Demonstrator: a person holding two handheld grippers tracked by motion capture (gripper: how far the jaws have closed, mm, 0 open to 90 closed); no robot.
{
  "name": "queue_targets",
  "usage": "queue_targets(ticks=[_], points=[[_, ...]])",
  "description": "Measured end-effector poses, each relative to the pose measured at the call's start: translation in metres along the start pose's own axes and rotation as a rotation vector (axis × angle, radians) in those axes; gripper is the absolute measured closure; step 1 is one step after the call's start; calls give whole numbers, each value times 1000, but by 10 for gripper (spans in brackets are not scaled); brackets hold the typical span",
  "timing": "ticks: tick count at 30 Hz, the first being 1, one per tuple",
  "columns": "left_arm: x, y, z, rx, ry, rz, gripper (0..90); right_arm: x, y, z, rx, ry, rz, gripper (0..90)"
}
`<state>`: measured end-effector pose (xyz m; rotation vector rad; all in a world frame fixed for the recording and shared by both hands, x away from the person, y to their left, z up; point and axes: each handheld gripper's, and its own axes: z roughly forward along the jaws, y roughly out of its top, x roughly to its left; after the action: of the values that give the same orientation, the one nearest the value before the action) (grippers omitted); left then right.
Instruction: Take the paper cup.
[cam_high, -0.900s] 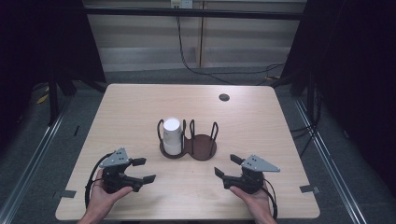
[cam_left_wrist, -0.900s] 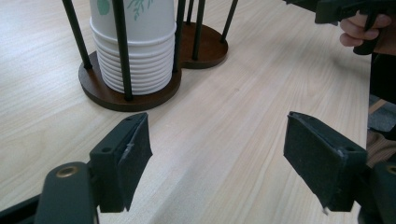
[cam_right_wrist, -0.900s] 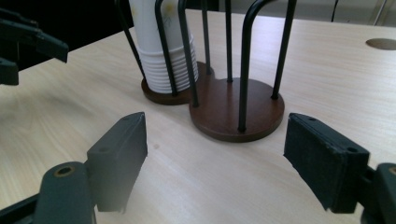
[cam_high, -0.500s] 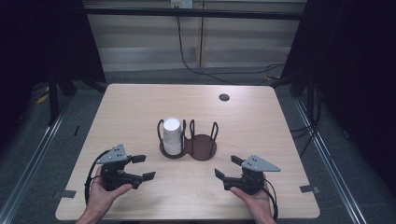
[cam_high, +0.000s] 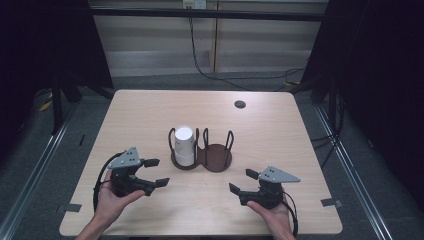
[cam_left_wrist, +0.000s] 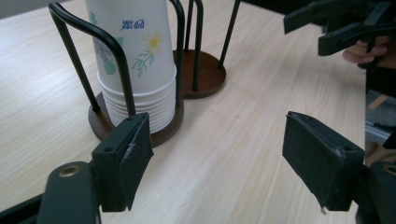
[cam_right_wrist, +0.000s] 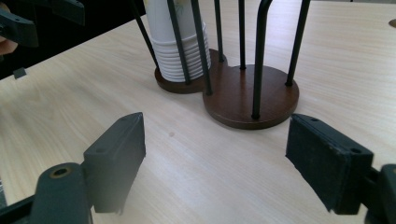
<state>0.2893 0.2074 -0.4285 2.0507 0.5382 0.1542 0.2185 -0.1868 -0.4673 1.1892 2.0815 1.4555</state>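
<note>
A light wooden tabletop (cam_high: 150, 115) carries a dark brown two-ring cup holder (cam_high: 202, 151) near its middle, made of two round wooden bases joined side by side, each ringed by thin black wire loops. The left base holds a stack of white paper cups (cam_high: 184, 145) standing upside down; in the left gripper view the stack (cam_left_wrist: 135, 60) shows a printed flower pattern and many nested rims at the bottom, sitting inside the wire loops. The right base (cam_right_wrist: 252, 95) is bare wood with nothing standing in it. A small dark round disc (cam_high: 240, 104) lies on the tabletop toward the far right, well apart from the holder. The left claw (cam_high: 156, 173) is held in the person's left hand (cam_high: 112, 202) near the front left of the tabletop, its jaws spread wide with nothing between them, pointed toward the cup stack but apart from it. The right claw (cam_high: 242, 182) sits in the right hand (cam_high: 272, 215) near the front right, its jaws likewise spread wide and empty, aimed toward the holder and clear of it. Each claw carries a grey three-cornered plate on top and trails a black cable.
</note>
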Motion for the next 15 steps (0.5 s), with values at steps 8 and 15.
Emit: queue_targets(ticks=[8,15], points=[[5,13,1,33,6,19,303,0,1,-3,0,10,0,191],[17,28,0,41,29,23,324,3,0,1,24,34,-23,191]])
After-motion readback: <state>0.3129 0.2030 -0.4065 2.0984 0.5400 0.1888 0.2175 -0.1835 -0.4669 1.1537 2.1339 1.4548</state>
